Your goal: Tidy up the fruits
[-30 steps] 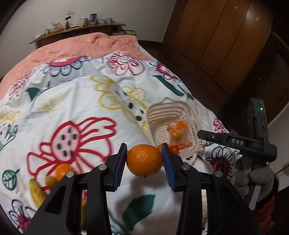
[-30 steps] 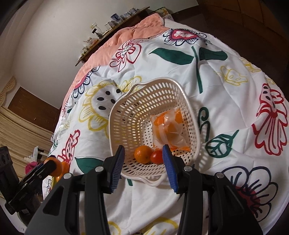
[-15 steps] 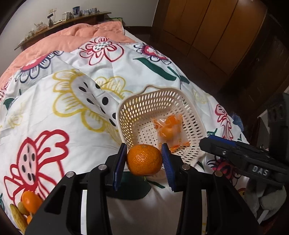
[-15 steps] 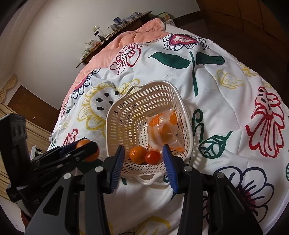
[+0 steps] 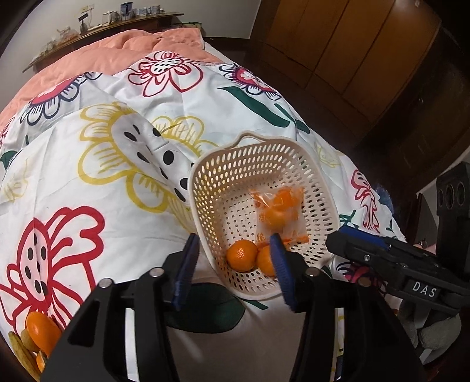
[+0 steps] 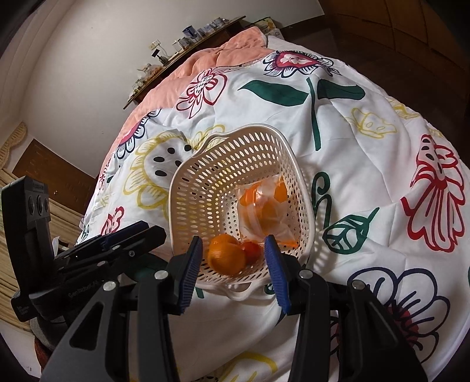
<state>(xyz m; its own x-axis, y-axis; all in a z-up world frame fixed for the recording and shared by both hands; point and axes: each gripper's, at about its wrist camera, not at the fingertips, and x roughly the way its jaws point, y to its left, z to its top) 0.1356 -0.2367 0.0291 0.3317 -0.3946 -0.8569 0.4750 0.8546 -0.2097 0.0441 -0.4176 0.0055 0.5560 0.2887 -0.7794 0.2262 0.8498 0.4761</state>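
Observation:
A cream perforated basket sits on the flowered bedspread. In its near corner lie an orange, a second orange and a small red fruit. A clear packet of orange pieces rests behind them. My left gripper hangs over the basket's near left rim, its jaws opening, and its pads touch nothing. My right gripper stands open at the near rim and holds nothing.
More fruit lies at the bed's near left edge: an orange and yellow pieces. A pink blanket covers the far end, below a cluttered shelf. A wooden wardrobe and dark floor lie to the right.
My left gripper carried the orange to the right and down over the basket, then its jaws widened and the orange dropped in beside the other fruit. The right gripper kept still.

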